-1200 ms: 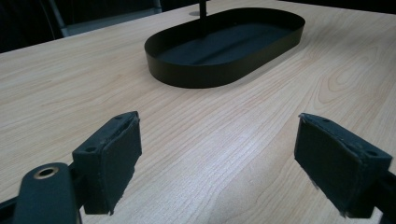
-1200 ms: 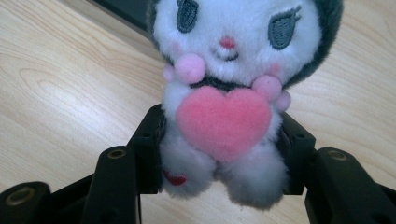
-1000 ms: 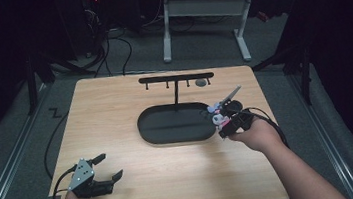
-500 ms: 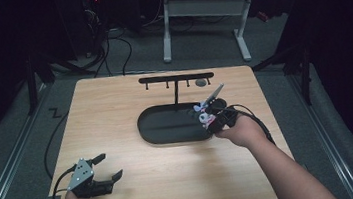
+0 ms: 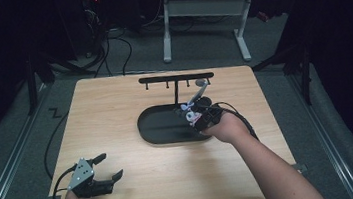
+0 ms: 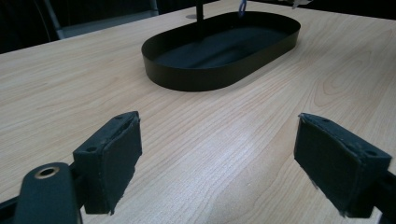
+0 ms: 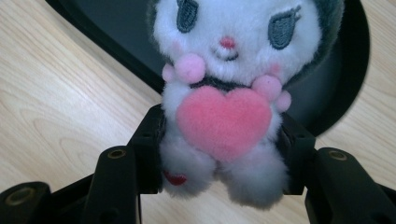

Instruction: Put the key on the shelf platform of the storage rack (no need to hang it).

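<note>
Two black jaws of the right gripper (image 7: 219,154) pinched a small plush toy (image 7: 229,93) by its lower body, one pad on each flank; the toy (white face, pink heart on its chest) hung over the right end of the black oval tray (image 5: 160,131) at the middle of the wooden table (image 5: 115,111). The left gripper (image 5: 109,167) sat at the table's near left corner, well apart from the tray, its jaws spread with nothing between them.
</note>
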The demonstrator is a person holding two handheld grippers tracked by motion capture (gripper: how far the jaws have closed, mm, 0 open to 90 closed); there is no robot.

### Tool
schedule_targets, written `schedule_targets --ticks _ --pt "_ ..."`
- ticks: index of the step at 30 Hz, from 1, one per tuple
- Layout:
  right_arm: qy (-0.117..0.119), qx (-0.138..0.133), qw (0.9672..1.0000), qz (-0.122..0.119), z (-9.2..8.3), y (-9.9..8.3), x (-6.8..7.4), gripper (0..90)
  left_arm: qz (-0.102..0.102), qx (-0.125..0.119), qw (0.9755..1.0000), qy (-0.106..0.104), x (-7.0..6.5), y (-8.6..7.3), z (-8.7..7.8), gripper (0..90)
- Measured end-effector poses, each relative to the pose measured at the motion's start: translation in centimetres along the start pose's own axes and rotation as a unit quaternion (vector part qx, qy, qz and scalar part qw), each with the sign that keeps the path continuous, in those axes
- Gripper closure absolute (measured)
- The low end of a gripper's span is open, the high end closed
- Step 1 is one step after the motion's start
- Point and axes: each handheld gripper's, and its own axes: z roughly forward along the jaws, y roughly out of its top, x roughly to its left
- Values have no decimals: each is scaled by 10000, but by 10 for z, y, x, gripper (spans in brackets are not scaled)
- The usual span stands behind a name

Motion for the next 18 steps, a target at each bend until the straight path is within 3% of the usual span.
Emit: schedule_targets --ticks 12,14,16,18 --pt "140 87 9998 -109 38 26 11 470 -29 21 10000 -16 0 0 1 157" --pt "144 116 9998 -4 40 30 13 470 -31 23 10000 -20 0 -1 1 157" --pt "105 51 9998 -160 41 34 13 470 -34 15 10000 -25 0 -1 1 157" --pt "83 28 9998 -170 42 37 13 470 -39 8 10000 -25 1 0 1 157"
